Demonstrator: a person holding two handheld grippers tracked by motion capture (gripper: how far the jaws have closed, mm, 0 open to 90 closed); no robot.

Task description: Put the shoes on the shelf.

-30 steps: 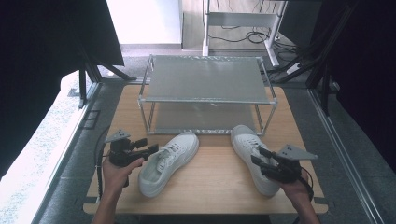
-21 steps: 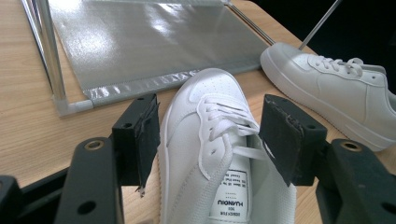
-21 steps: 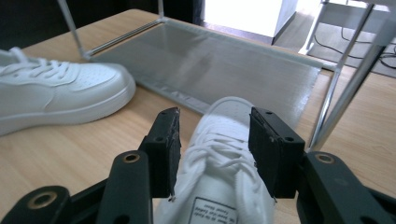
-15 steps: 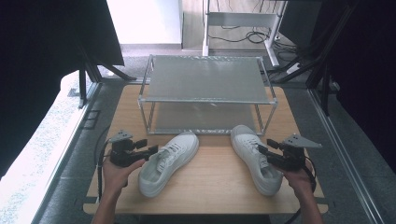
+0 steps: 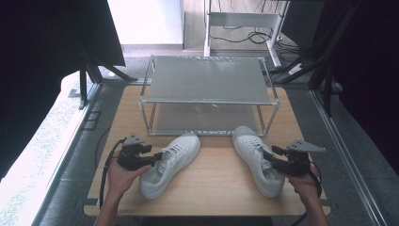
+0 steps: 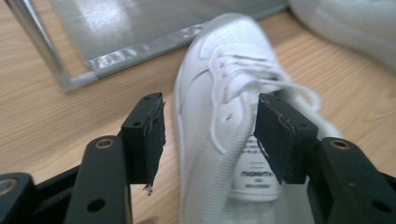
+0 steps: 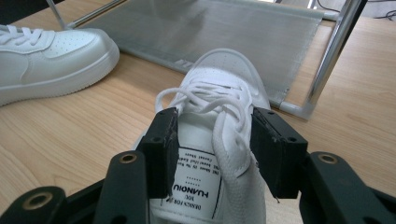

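Wooden tabletop [image 5: 216,183] carries a two-tier metal shoe rack with grey mesh shelves [image 5: 207,80] toward its far edge, floor and cables beyond.

High view: two white lace-up sneakers lie in front of the rack. Left white sneaker [image 5: 170,162] points toward the rack's near left corner, heel toward the near edge; right white sneaker [image 5: 258,157] sits near the right edge. Versus a second ago the right gripper [image 5: 273,157] has shifted from the heel forward over the shoe's opening, while the left gripper [image 5: 157,155] has barely moved, hanging at its shoe's left side. Judgement: both are lining up for a pickup onto the rack, nothing lifted yet.

Left gripper view: jaws wide apart, straddling the left sneaker [image 6: 224,116] at collar and laces; one pad [image 6: 275,135] looks close to the tongue, contact unclear. No grip.

Right gripper view: jaws parted, bracketing the right sneaker's [image 7: 219,107] tongue and collar, pads [image 7: 166,149] just beside the leather, not squeezing.
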